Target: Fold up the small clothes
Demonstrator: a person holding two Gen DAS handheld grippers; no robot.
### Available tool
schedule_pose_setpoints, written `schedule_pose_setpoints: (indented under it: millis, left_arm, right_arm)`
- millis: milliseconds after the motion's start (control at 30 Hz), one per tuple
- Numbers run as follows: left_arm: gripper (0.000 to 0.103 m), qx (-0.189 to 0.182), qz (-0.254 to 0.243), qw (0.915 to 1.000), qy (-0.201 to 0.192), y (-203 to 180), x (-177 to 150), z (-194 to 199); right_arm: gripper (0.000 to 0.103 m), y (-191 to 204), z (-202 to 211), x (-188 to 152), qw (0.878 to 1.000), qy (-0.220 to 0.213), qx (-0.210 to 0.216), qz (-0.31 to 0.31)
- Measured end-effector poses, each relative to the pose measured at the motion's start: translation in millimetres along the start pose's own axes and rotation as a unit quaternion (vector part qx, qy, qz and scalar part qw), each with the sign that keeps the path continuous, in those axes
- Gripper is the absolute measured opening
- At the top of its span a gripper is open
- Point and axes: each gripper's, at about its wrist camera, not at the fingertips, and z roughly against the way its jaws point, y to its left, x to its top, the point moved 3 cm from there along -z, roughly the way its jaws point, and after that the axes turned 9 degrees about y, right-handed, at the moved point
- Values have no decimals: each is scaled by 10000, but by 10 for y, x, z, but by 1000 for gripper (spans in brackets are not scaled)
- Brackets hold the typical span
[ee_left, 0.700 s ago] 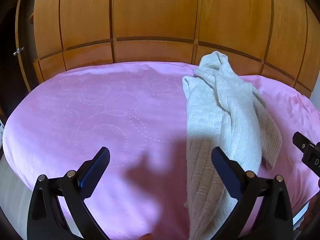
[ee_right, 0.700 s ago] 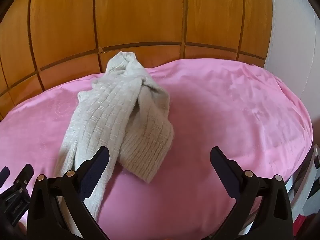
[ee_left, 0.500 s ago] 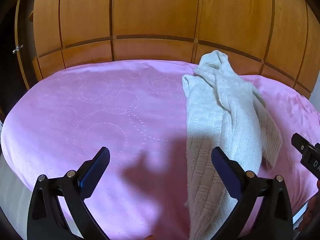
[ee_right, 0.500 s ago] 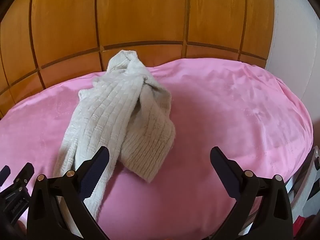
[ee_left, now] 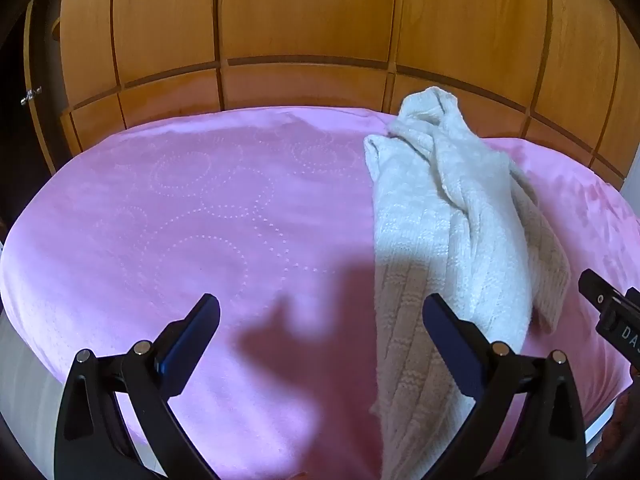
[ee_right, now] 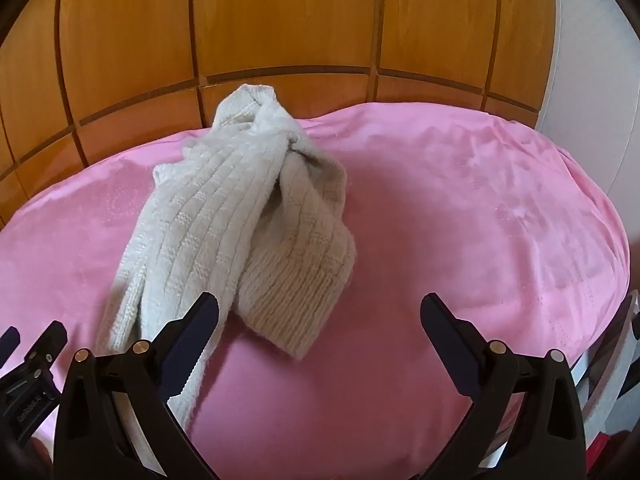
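Note:
A cream knitted sweater (ee_left: 440, 220) lies crumpled and bunched lengthwise on a pink blanket (ee_left: 200, 220), running from the far edge to the near edge. In the right wrist view the sweater (ee_right: 240, 232) lies left of centre, with a ribbed cuff end nearest. My left gripper (ee_left: 320, 316) is open and empty above the blanket; its right finger overlaps the sweater's near part. My right gripper (ee_right: 320, 316) is open and empty, its left finger over the sweater's near edge. The right gripper's body (ee_left: 612, 312) shows at the left view's right edge.
A wooden panelled wardrobe (ee_left: 304, 32) stands right behind the pink surface. A white wall (ee_right: 588, 60) is at the right. The blanket drops off at the left edge (ee_left: 24, 320) and the right edge (ee_right: 612, 300).
Both grippers have crept slightly forward and lower toward the blanket. The sweater has not moved, and both stay open.

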Motion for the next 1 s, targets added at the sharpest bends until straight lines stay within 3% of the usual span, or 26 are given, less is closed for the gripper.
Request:
schedule_pose_setpoints:
  millis: [500,1000]
  left_arm:
    - [101,55,-64,10000,9,9,20,38]
    - [101,438,-96,9990,-9,78,65,76]
  right_arm:
    - [100,-20,0,-27,10000,-26,50,10]
    - [100,-56,-52,-27,9999,45,98,-36]
